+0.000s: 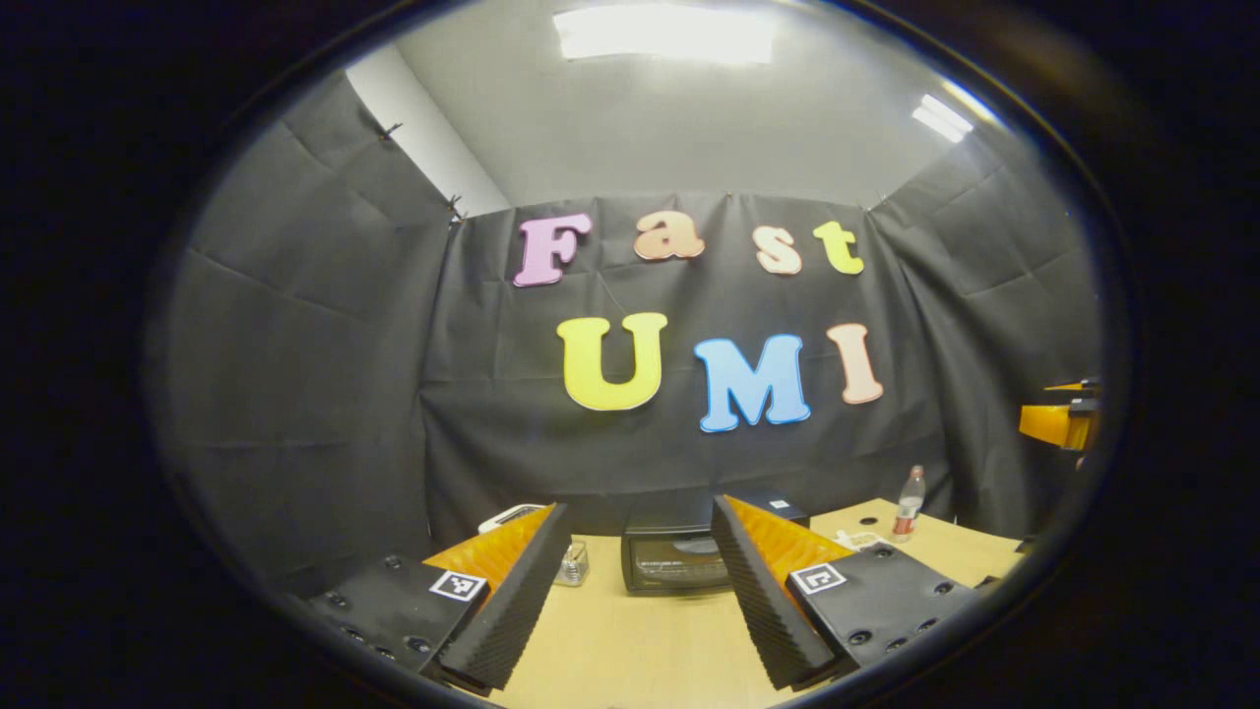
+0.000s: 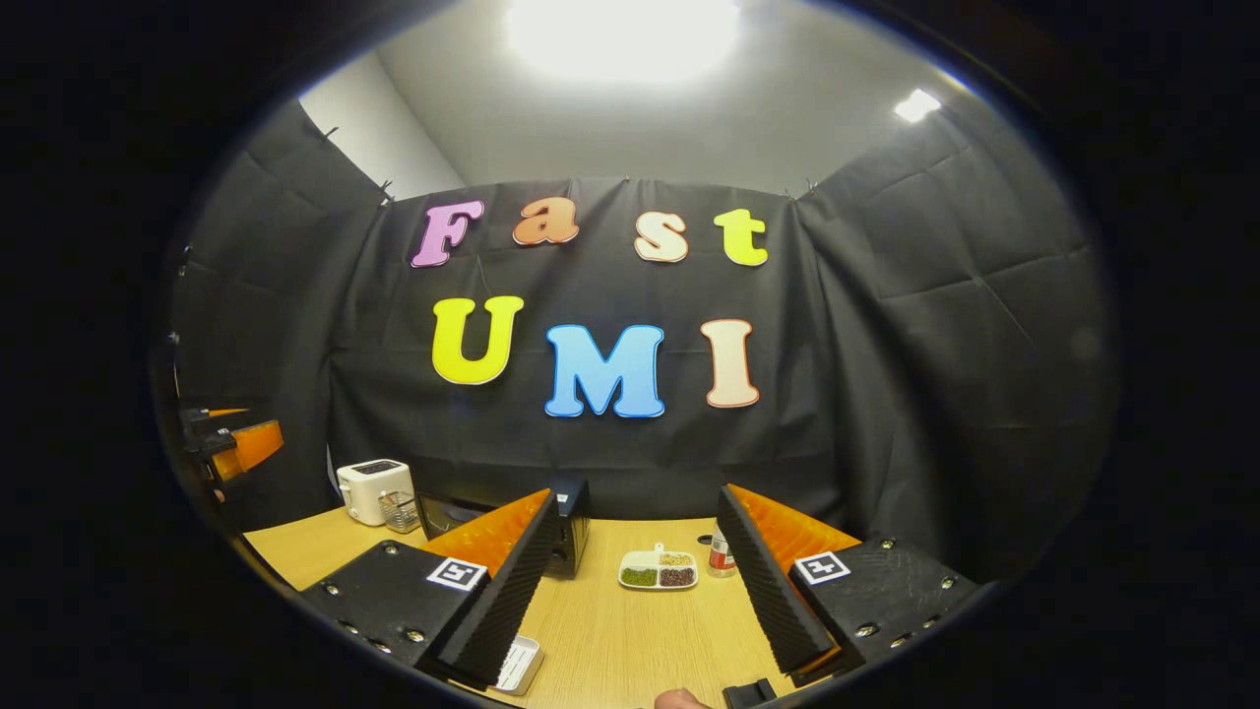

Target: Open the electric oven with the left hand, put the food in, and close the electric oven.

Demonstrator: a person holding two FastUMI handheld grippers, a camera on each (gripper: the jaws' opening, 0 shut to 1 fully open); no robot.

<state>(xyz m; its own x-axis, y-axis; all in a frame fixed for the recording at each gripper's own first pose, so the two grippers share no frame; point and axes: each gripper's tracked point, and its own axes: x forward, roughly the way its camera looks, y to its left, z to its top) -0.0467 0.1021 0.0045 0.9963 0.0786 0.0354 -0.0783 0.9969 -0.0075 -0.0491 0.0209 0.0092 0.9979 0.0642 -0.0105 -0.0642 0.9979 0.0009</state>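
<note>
The left gripper (image 1: 640, 591) hangs above the pale wooden surface (image 1: 640, 650) with its jaws spread wide, holding nothing — the black box-shaped electric oven (image 1: 669, 561) sits shut between them, farther back. The right gripper (image 2: 640, 601) is likewise wide open and empty; a white divided dish of food (image 2: 658, 569) lies ahead, beside a small red-labelled can (image 2: 722, 556). A white toaster (image 2: 374, 490) stands left of the oven.

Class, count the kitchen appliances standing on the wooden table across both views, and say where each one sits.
2. The black electric oven stands at the table's back, mid-table; the white toaster stands at the table's far left, beside the oven. Others may be hidden behind the grippers.
</note>
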